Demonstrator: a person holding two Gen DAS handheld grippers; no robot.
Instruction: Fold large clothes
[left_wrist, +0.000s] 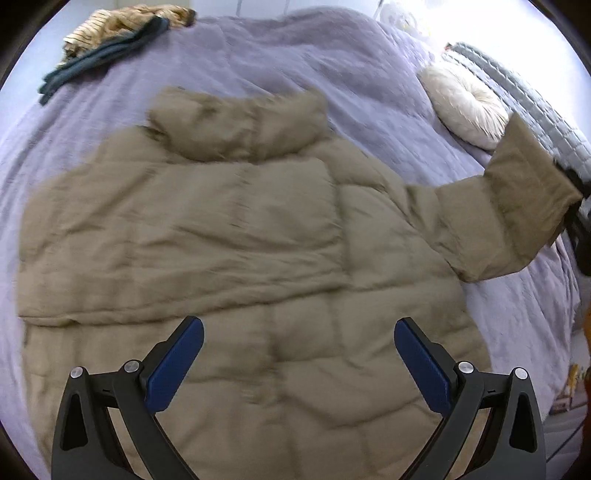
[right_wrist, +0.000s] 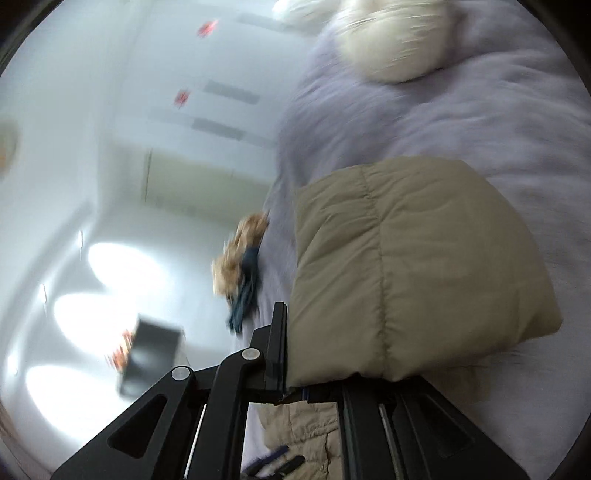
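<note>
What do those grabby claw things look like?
The left gripper has two black arms with cut-out holes, shiny round silver bolts, and flat dark blue ribbed pads at the tips. The right gripper has the same black arms and silver bolts. No cables or sleeves show.

Bright, flat daylight. Blown-out glare at two o'clock in the left wrist view, white patches at eight o'clock in the right. Heavy motion smear throughout; fisheye bending and black vignette at edges.
</note>
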